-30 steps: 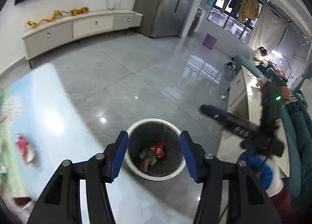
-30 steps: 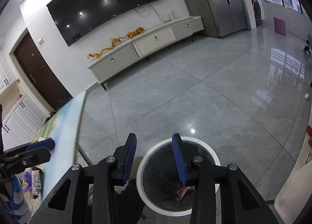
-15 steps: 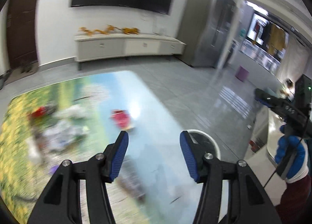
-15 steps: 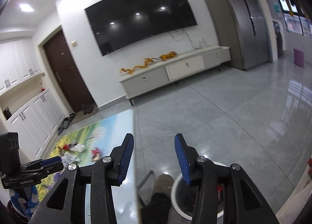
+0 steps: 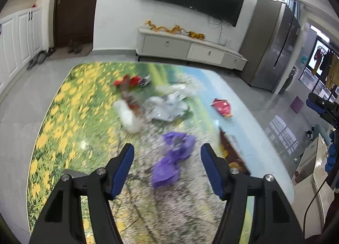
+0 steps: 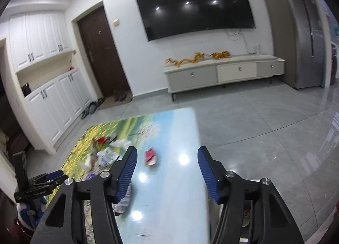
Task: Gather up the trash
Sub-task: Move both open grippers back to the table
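Observation:
Trash lies on a table with a flower-landscape print (image 5: pixel 70 129). My left gripper (image 5: pixel 167 164) is open and empty, held above a crumpled purple wrapper (image 5: pixel 173 157). A brown packet (image 5: pixel 229 150) lies by its right finger. Farther off lie a red wrapper (image 5: pixel 221 107), silver-white wrappers (image 5: pixel 169 107), a white bag (image 5: pixel 128 116) and a red packet (image 5: pixel 130 81). My right gripper (image 6: pixel 167 171) is open and empty above the table's pale blue end (image 6: pixel 169 201), with the red wrapper (image 6: pixel 150 156) beyond it. The bin rim with trash (image 6: pixel 245 216) peeks behind the right finger.
A white TV cabinet (image 6: pixel 224 73) and a wall TV (image 6: pixel 193 4) stand beyond grey tiled floor (image 6: pixel 264 127). A dark door (image 5: pixel 74 4) and white cupboards (image 6: pixel 53 99) are at the left. A grey fridge (image 6: pixel 305 31) is at the right.
Both grippers have swung up and away from the bin toward the table. The left one now faces the trash pile; both stay open and empty.

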Demonstrator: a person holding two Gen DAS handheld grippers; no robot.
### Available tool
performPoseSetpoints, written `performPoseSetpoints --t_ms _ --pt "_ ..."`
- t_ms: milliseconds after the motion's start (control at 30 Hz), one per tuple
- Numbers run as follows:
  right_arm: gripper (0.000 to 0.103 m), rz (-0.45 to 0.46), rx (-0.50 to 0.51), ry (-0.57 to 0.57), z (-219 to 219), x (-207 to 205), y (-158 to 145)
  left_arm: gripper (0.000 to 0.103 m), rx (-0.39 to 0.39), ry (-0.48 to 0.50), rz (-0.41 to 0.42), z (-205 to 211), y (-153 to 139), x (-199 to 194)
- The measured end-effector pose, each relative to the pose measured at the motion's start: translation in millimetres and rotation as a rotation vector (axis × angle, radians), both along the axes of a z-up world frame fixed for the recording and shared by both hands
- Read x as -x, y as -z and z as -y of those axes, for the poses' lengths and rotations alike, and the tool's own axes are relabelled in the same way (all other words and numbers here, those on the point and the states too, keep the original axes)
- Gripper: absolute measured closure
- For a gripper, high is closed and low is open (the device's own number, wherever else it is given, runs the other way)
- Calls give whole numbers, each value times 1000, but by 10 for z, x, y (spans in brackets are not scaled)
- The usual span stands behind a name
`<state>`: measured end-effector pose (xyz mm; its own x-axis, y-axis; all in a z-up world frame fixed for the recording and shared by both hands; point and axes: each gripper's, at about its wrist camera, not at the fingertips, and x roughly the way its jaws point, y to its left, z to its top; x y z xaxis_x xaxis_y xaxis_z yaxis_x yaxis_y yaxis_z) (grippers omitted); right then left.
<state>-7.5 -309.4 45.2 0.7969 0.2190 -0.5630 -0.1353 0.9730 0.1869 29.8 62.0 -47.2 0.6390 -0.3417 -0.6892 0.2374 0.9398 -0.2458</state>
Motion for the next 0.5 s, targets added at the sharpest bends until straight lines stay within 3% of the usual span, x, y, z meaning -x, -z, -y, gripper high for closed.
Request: performPoseSetpoints --t_ms 267,500 --pt "44 -199 18 -143 -663 -338 638 40 -2 35 -62 102 286 -141" --pt "44 -322 19 -231 -907 -480 1124 40 -19 57 -105 281 497 -307"
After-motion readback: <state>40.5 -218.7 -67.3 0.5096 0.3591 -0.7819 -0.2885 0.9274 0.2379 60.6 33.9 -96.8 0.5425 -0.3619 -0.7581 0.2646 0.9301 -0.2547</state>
